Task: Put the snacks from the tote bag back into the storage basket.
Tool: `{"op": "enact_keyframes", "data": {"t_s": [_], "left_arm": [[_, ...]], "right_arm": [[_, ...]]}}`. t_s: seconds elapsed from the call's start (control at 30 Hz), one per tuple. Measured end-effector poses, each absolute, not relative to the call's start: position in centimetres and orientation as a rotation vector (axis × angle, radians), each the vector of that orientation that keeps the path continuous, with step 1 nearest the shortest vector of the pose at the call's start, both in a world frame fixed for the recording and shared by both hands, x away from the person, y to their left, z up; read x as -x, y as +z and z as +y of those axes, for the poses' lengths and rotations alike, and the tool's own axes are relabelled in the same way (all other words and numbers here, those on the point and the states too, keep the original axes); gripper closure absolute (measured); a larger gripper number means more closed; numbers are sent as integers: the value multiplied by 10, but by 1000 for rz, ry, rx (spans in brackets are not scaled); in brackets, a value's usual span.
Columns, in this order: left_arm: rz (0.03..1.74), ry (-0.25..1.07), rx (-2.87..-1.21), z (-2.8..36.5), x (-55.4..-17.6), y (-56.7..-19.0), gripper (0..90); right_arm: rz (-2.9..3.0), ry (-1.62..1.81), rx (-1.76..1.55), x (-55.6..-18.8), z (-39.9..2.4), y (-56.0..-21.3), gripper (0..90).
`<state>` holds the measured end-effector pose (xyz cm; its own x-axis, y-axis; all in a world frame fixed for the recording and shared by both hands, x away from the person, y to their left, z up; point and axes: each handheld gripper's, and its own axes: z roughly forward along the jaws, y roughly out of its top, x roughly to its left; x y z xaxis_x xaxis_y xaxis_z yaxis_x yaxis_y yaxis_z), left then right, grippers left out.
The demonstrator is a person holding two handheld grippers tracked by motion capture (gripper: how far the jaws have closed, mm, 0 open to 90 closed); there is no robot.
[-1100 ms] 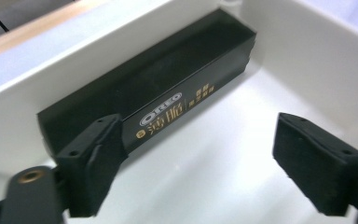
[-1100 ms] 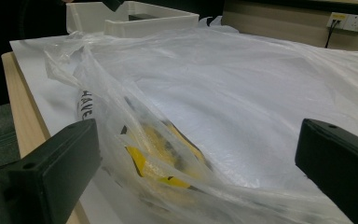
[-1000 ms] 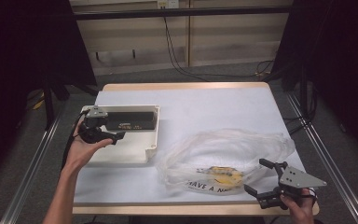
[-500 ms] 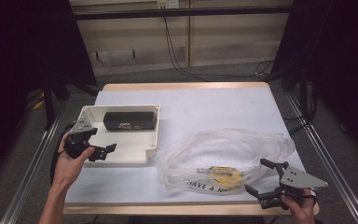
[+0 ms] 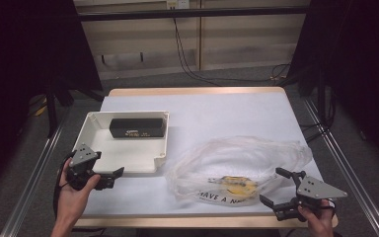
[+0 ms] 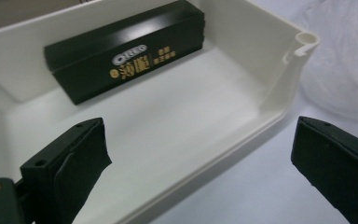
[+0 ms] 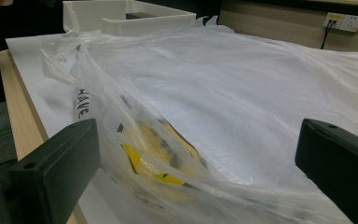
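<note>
- Tray, a cream rectangular plastic one, is sitting at the 9 o'clock side of the white-covered table; it is serving as the collecting place for unpacked goods.
- A black oblong cardboard box with gold lettering is lying flat inside the tray, along its 12 o'clock wall, which is leaving the rest of the tray floor free for further items.
- The left gripper is hovering just off the tray's 6 o'clock rim, at the table's 7 o'clock corner. Its jaws have just been opening and are now standing wide with nothing between them; in the left gripper view the tray's rim is lying between and beyond them, untouched.
- A crumpled translucent plastic bag with black printed lettering is lying at the table's 4 o'clock area, well apart from the box.
- A yellow packet is resting inside the bag near its 6 o'clock edge.
- The right gripper is waiting at the bag's 5 o'clock end, jaws spread wide and gripping nothing, probably positioned to hold or open the bag for the next removal.
</note>
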<state>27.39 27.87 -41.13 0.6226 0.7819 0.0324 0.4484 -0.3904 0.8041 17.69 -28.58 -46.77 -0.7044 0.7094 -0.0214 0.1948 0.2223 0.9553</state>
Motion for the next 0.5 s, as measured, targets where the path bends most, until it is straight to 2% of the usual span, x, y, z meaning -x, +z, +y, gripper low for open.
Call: {"op": "enact_keyframes", "data": {"t_s": [0.5], "left_arm": [[961, 559, -1924, 243, -235, -438, 36]], "right_arm": [[2019, 1505, -835, -176, -289, -467, 0]]}}
